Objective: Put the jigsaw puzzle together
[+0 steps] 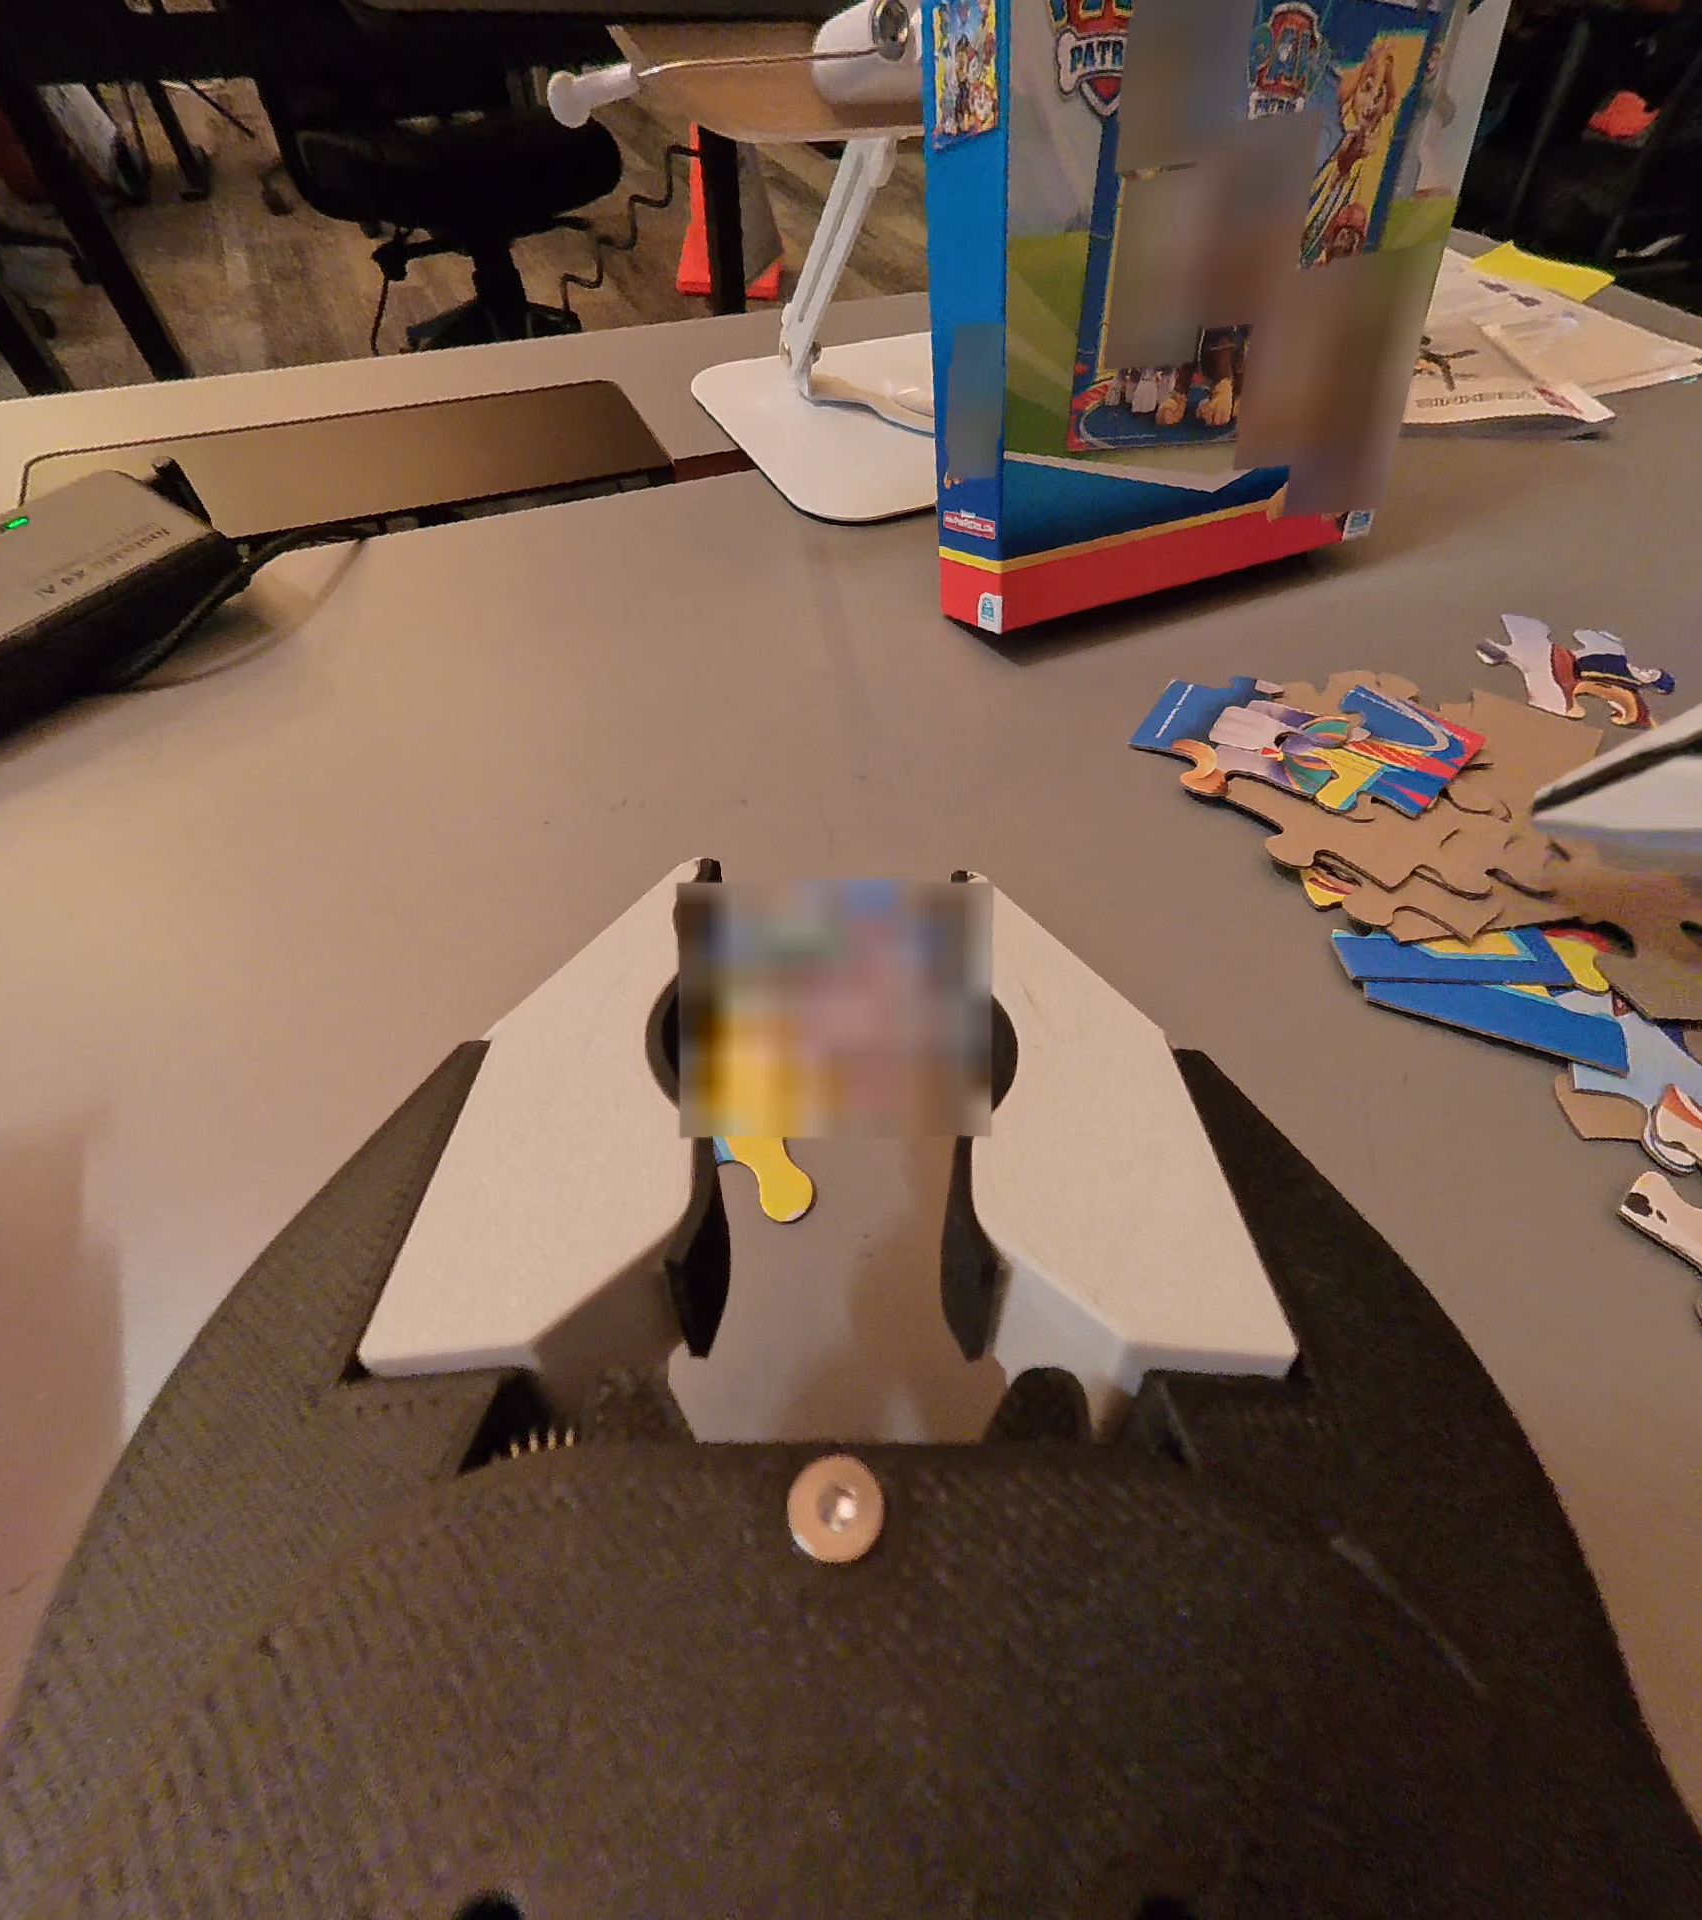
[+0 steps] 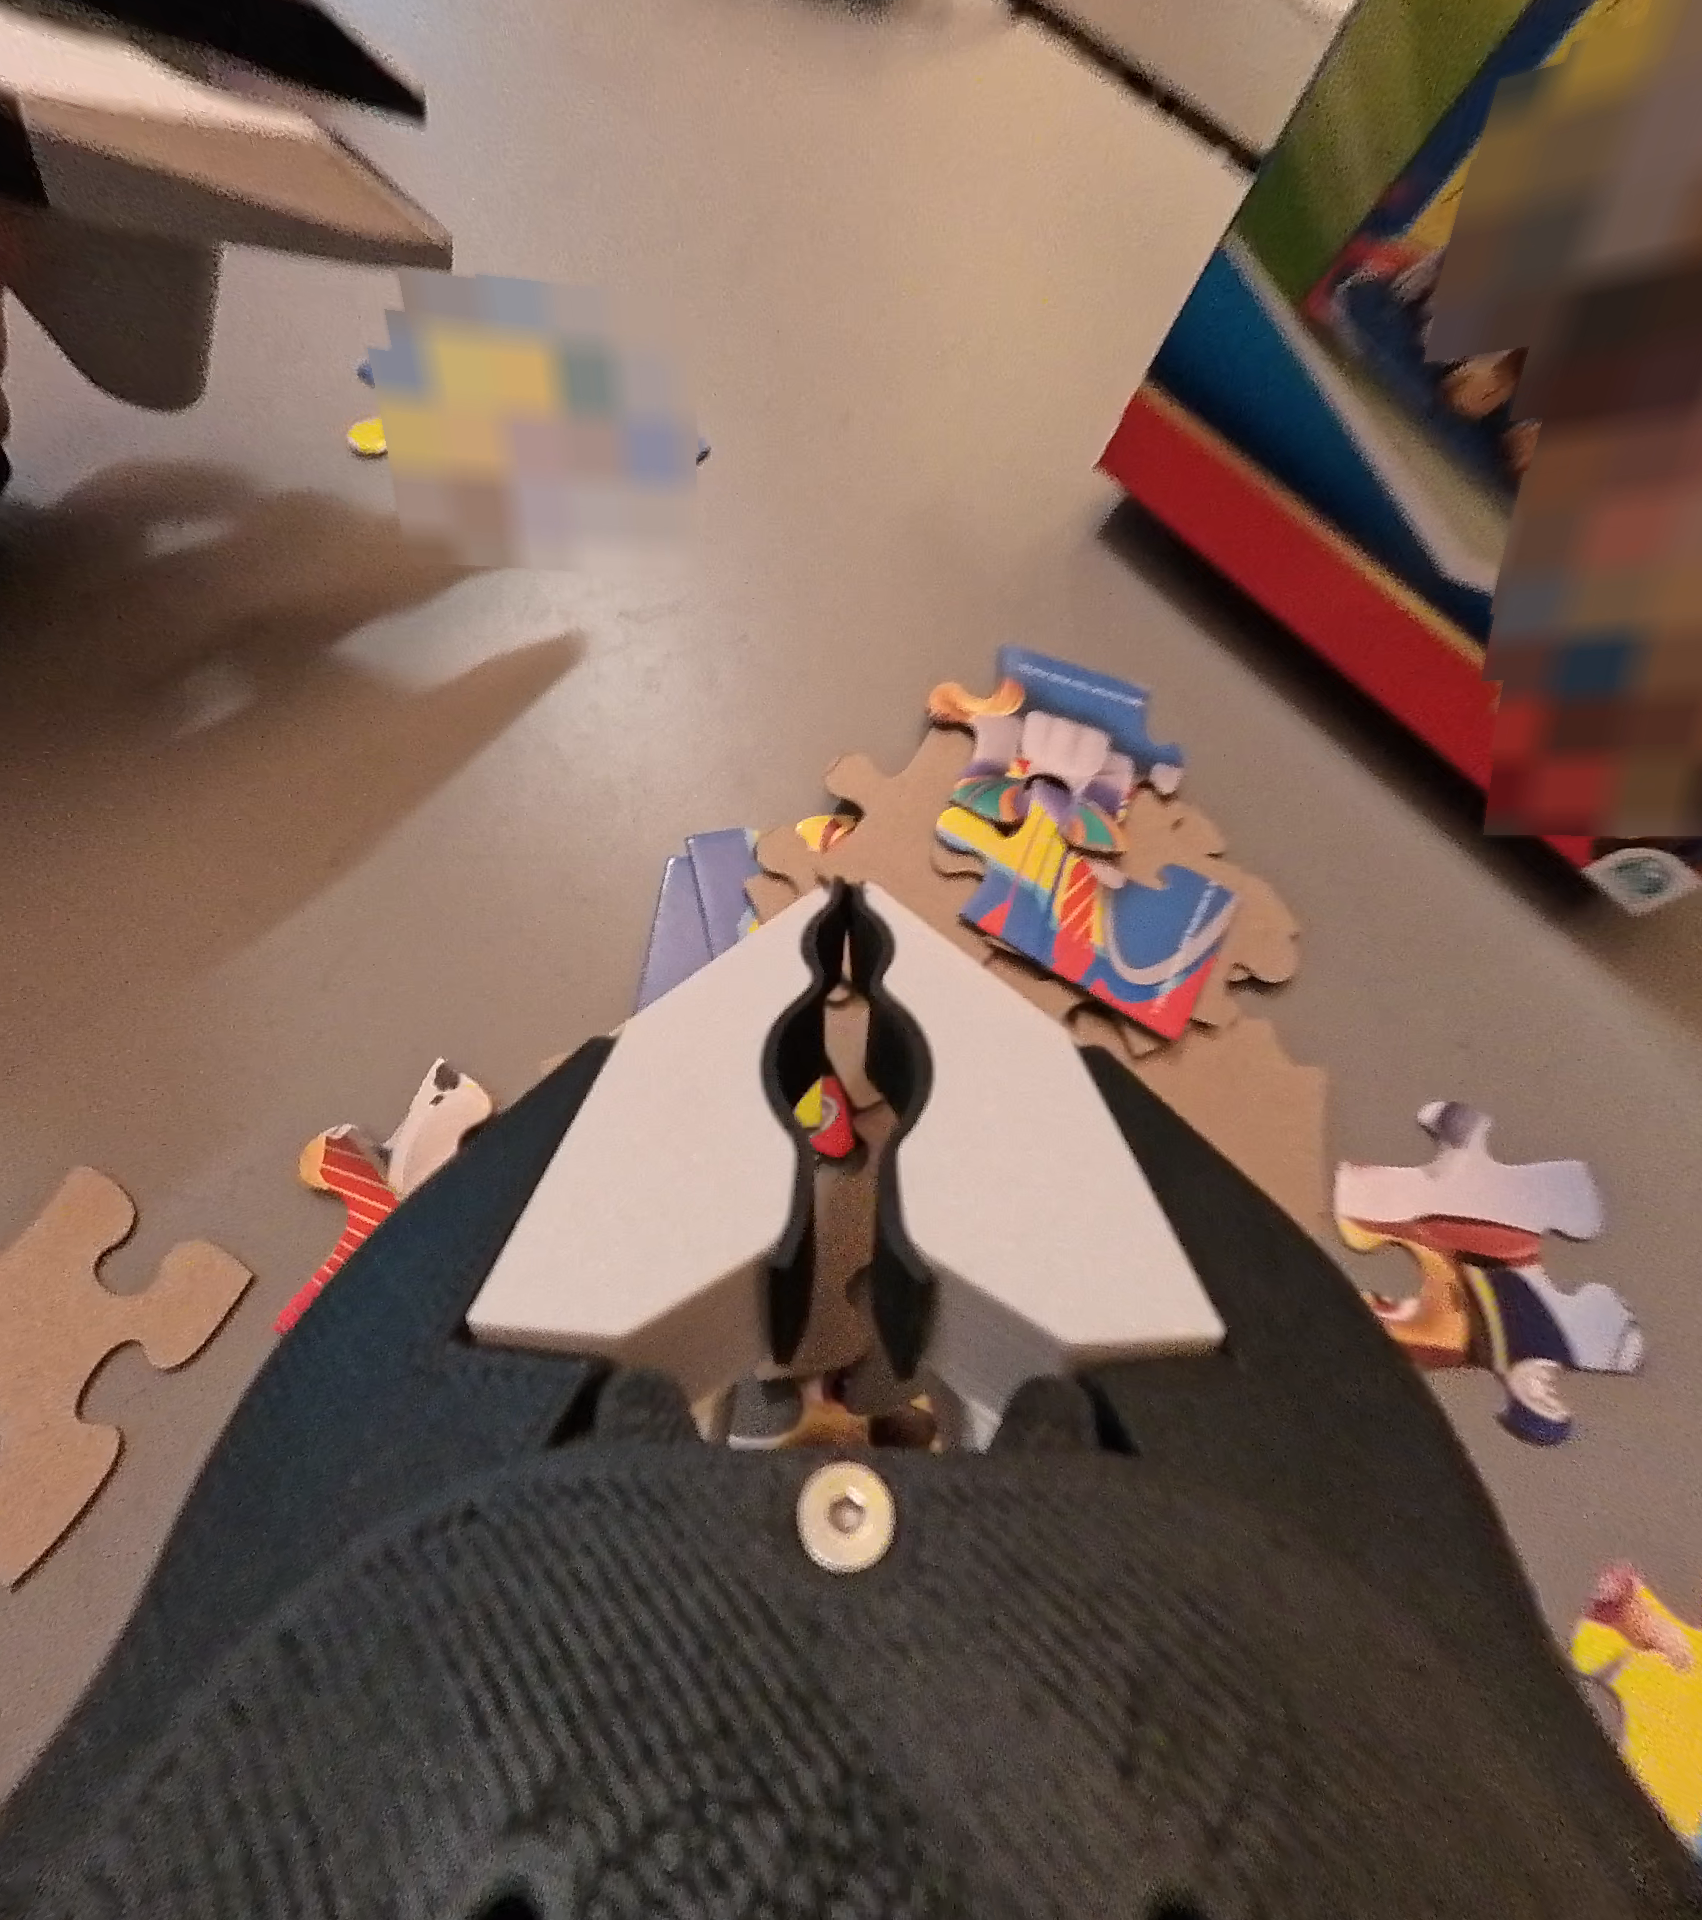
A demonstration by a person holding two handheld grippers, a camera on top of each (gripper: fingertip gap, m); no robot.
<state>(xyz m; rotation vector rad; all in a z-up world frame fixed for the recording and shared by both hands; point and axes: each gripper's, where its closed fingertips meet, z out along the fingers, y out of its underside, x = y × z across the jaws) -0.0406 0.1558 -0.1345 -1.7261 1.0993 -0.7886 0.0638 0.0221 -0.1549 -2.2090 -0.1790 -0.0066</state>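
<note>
In the left wrist view my left gripper (image 1: 834,873) hovers over the grey table (image 1: 514,727). A colourful puzzle piece with a yellow tab (image 1: 774,1184) spans the space between its fingers, and they are shut on it. The same piece (image 2: 535,416) shows at the gripper's tip in the right wrist view. My right gripper (image 2: 847,899) is shut, with its tips at a pile of face-down brown pieces (image 2: 1231,1060). I cannot see any piece pinched in it. It enters the left wrist view (image 1: 1553,816) from the right. Joined coloured pieces (image 2: 1086,862) lie on the pile.
The puzzle box (image 1: 1138,312) stands upright behind the pile. Loose pieces lie around it: a brown one (image 2: 26,1340), a white and orange one (image 2: 1481,1257) and a yellow and blue one (image 2: 1699,1714). A black power brick (image 1: 47,603), a white stand (image 1: 816,416) and papers (image 1: 1533,353) sit farther back. My hands' fingertips stand some 20 cm from each other. My right tips are about 40 cm from the black power brick (image 1: 47,603), my left tips only 25 cm.
</note>
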